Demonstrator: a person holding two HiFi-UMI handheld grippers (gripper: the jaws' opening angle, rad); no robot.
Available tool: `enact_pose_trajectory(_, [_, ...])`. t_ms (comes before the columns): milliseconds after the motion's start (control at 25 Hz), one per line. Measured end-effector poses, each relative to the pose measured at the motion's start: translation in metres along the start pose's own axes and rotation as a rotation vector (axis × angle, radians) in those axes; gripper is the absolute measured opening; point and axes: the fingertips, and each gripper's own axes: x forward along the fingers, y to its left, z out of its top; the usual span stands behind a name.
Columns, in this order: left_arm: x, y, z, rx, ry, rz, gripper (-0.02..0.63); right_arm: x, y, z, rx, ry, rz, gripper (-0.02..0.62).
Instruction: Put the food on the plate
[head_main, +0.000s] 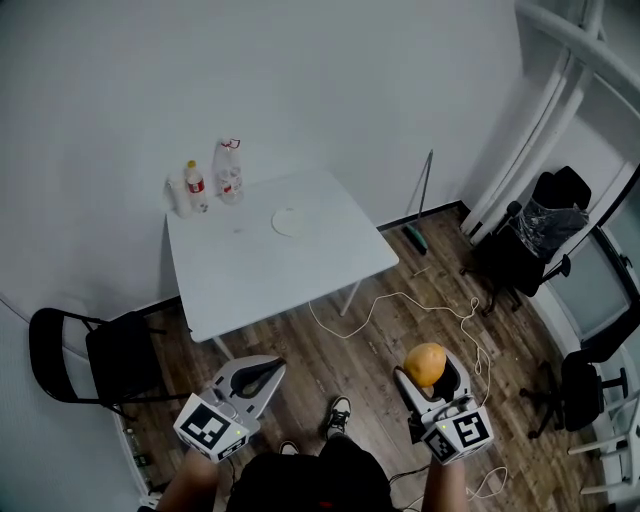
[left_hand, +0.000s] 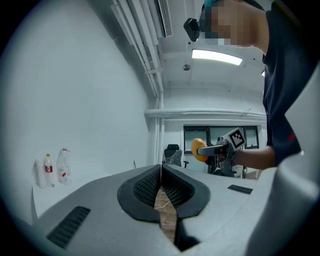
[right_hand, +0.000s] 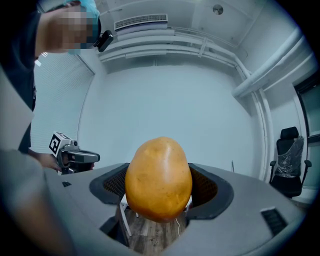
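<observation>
An orange-yellow potato-like food item (head_main: 425, 364) sits between the jaws of my right gripper (head_main: 428, 372), which is shut on it; in the right gripper view the food (right_hand: 158, 178) fills the centre. My left gripper (head_main: 262, 374) is shut with nothing in it, its jaws meeting tip to tip (left_hand: 161, 172). Both grippers hover over the wooden floor, well short of the white table (head_main: 300, 265). A small white plate (head_main: 290, 221) lies near the table's middle. From the left gripper view the food (left_hand: 199, 149) shows at the right, held in the other gripper.
Three plastic bottles (head_main: 205, 182) stand at the table's far left corner. A black folding chair (head_main: 95, 355) is left of the table. Office chairs (head_main: 535, 235) stand at the right. A white cable (head_main: 440, 305) trails over the floor. My shoes (head_main: 338, 412) show below.
</observation>
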Motion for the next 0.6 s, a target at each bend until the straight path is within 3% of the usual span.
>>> enact_pose_trajectory(280, [0.032, 0.049, 0.0, 0.008, 0.008, 0.059, 0.023, 0.069, -0.026, -0.004, 0.011, -0.018, 0.063, 0.367])
enact_pose_trajectory(600, [0.101, 0.116, 0.016, -0.008, 0.018, 0.177, 0.024, 0.173, -0.088, -0.001, 0.033, -0.017, 0.175, 0.367])
